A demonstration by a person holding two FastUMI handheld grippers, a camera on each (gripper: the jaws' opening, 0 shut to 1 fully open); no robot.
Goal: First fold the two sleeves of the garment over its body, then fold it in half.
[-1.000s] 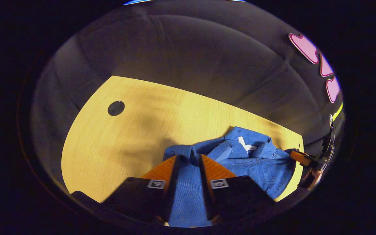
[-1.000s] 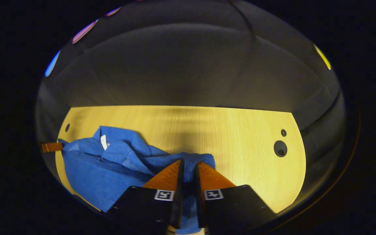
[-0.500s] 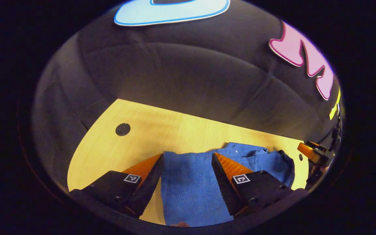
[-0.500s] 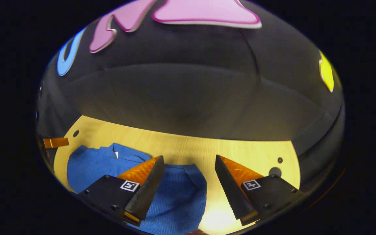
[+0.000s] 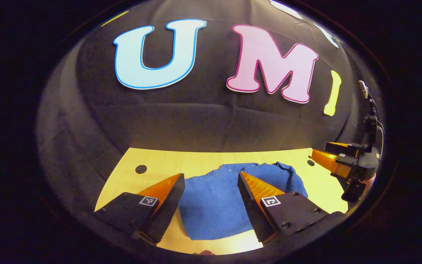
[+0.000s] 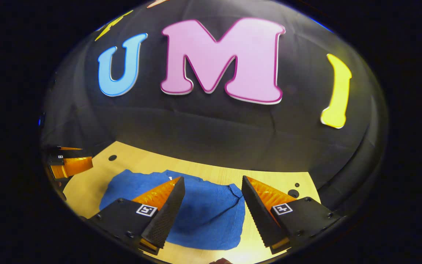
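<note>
Both views forward, over shared table (image 5: 196,161)

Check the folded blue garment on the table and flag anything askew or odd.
Nothing serious. The blue garment lies folded on the table, but its outline is rounded and lumpy rather than square, with a crease near its right edge. Both grippers, left and right, are open above it.

Your light wooden table (image 5: 159,161) carries one item: a folded blue garment (image 5: 211,205), lying flat at centre. Round holes (image 5: 141,169) show near the table's far corners.
</note>
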